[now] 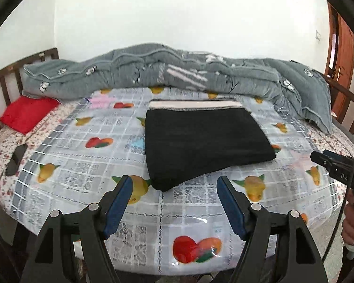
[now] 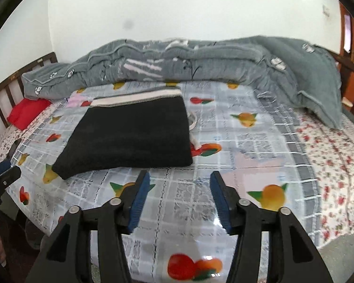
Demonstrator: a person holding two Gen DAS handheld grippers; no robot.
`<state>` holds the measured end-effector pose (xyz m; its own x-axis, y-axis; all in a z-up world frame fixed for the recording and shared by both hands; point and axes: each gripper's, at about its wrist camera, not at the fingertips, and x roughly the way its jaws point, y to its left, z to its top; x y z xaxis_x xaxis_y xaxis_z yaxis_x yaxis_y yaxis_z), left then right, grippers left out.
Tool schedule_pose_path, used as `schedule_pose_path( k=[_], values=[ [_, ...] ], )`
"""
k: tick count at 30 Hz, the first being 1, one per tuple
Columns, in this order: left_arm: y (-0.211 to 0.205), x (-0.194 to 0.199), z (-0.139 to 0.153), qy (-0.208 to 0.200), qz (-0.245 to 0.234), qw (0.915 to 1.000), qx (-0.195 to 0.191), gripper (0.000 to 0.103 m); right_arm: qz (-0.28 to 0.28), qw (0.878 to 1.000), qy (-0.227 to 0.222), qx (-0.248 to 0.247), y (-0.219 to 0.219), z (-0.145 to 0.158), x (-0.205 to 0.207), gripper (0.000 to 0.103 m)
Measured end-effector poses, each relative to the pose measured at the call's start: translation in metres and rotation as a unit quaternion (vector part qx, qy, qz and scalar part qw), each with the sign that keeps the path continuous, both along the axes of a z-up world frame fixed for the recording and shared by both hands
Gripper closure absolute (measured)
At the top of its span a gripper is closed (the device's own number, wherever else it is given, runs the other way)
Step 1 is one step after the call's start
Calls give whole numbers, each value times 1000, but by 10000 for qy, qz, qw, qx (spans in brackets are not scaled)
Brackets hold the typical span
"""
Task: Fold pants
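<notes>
Folded black pants (image 1: 205,141) lie flat on a bed (image 1: 66,162) covered with a clear, fruit-printed plastic sheet (image 1: 191,212), their striped waistband (image 1: 193,105) on the edge farthest from both tools. The left tool (image 1: 174,186) hangs above the sheet with its blue-padded fingers (image 1: 119,202) spread and nothing between them; the near corner of the pants sits just beyond its tips. The right tool (image 2: 180,184) is likewise spread and empty, with the pants ahead and to its left, apart from its pads. Well beyond the pants, a rumpled grey quilt (image 1: 200,75) runs along the wall side of the bed, and a red cushion (image 1: 27,113) rests far to the left by the wooden headboard (image 1: 9,75). A hand (image 1: 352,221) gripping the right tool's handle shows at the right edge of the left view.
</notes>
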<state>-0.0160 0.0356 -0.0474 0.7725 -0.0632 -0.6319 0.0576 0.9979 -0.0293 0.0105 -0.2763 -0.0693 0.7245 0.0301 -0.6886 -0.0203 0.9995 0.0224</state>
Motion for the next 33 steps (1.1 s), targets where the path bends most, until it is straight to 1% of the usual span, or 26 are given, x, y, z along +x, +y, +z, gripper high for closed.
schedule_pose_path(
  k=[2,3,5,6,10,17,33],
  values=[
    [-2,-11,9,-102,66,9999,-8,30,-22,9999,-98,16,0,9,-13,24],
    [-2,-16,13,-158,120,9998,9,28,-36,9999,-163,-17,0,12,-18,22],
    [-5,-25,19,-265,219,9994,64,27,-116,9993,-324,-135,2,19,-30,14],
    [-7,-29,20,-278,233,9993,75,27,-172,9988,-390,-220,2,21,-35,12],
    [-12,-39,22,-355,312,9988,161,25,-277,9980,-439,-374,3,25,-46,11],
    [-8,-48,25,-398,376,9985,87,24,-287,9985,-429,-193,-1,28,-55,11],
    [-13,-53,28,-433,358,9984,109,24,-265,9978,-591,-128,4,40,-70,11]
  ],
)
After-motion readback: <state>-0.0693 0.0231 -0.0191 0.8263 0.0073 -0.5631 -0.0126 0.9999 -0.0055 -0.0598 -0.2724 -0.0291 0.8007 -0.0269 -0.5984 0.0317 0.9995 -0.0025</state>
